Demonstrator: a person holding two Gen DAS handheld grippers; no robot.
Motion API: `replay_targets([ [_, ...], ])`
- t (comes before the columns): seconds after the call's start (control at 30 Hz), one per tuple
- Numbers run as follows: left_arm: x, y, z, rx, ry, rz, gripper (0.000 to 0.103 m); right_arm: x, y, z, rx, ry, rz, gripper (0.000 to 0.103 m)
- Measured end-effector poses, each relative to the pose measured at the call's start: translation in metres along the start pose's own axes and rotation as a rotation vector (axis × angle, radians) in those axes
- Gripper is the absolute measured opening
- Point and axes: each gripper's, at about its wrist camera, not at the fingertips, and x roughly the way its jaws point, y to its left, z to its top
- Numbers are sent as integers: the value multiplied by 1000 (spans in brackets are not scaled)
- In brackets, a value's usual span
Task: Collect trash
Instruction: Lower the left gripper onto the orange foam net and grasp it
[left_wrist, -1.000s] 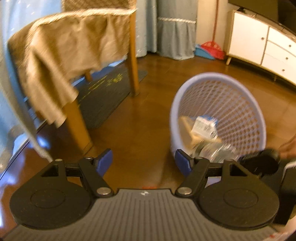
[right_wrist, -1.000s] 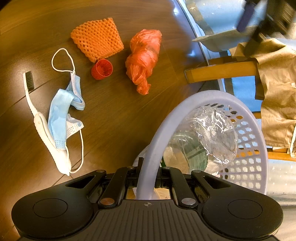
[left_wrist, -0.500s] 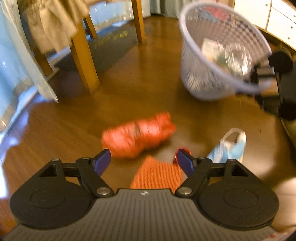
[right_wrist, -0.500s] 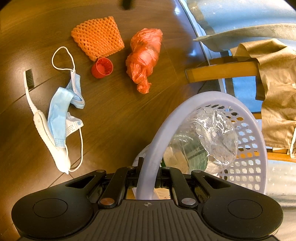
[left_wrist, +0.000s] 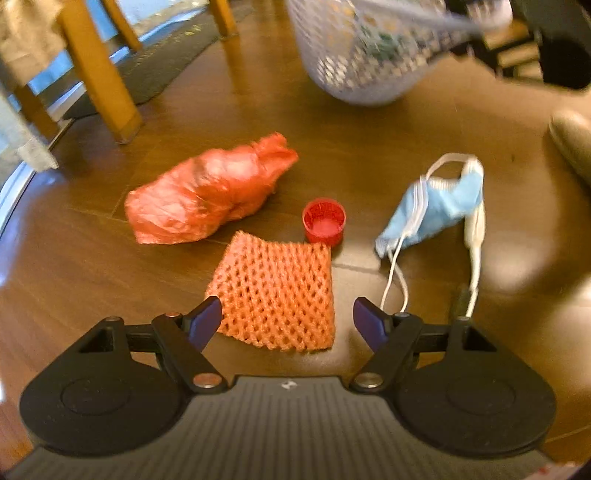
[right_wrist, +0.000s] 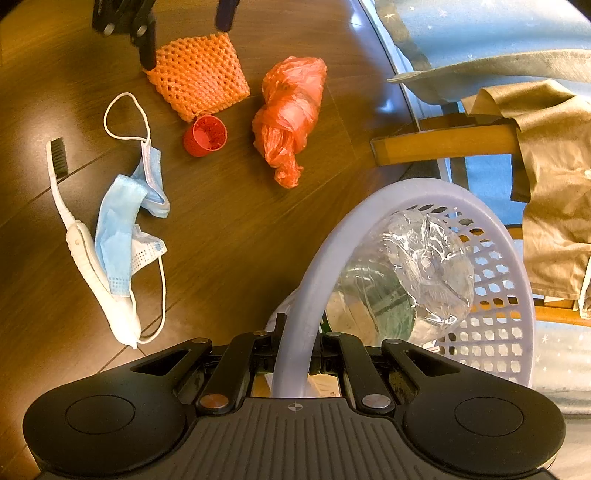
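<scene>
Wooden floor (left_wrist: 369, 147) holds toothbrush (right_wrist: 88, 254), bristles pointing away from basket (right_wrist: 325, 251).

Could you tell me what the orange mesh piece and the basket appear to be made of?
Orange mesh piece: likely soft foam netting, matte, judging by its thick, puffy open cells. Basket: seemingly rigid plastic, pale lavender with a slight sheen, given its smooth moulded rim and perforated wall.
</scene>
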Motion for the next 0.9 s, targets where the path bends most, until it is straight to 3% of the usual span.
replay_targets([
  [0.3,25,-14,-1,103,36,4,68,0,-1,1,4,1,-1,4],
  [0.9,38,-13,-2,86,73,-3,43,1,-2,2,15,0,-1,4],
])
